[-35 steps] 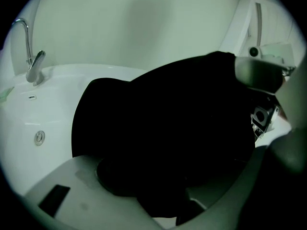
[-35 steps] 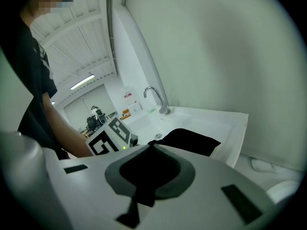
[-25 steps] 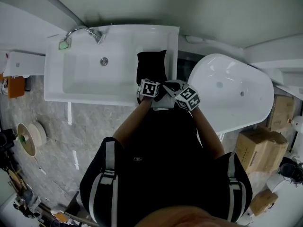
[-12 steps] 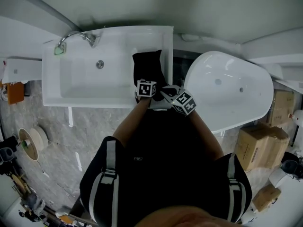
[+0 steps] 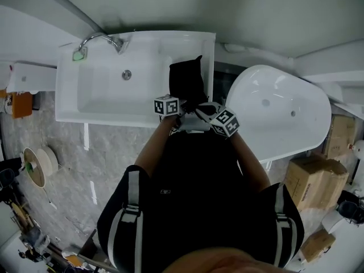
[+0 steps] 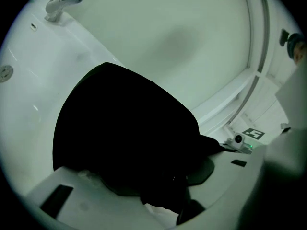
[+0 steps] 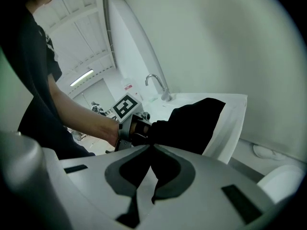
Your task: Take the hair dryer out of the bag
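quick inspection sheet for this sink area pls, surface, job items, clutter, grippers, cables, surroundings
surface: white rectangular sink, chrome faucet at its back left corner.
job's things: black fabric bag on the sink's right ledge; hair dryer not in view.
clutter: brown cardboard boxes on the floor at right.
grippers: left gripper shut on the bag's near edge; right gripper shut on that same edge.
cables: nothing seen.
surroundings: white oval bathtub right of the sink; grey stone floor.
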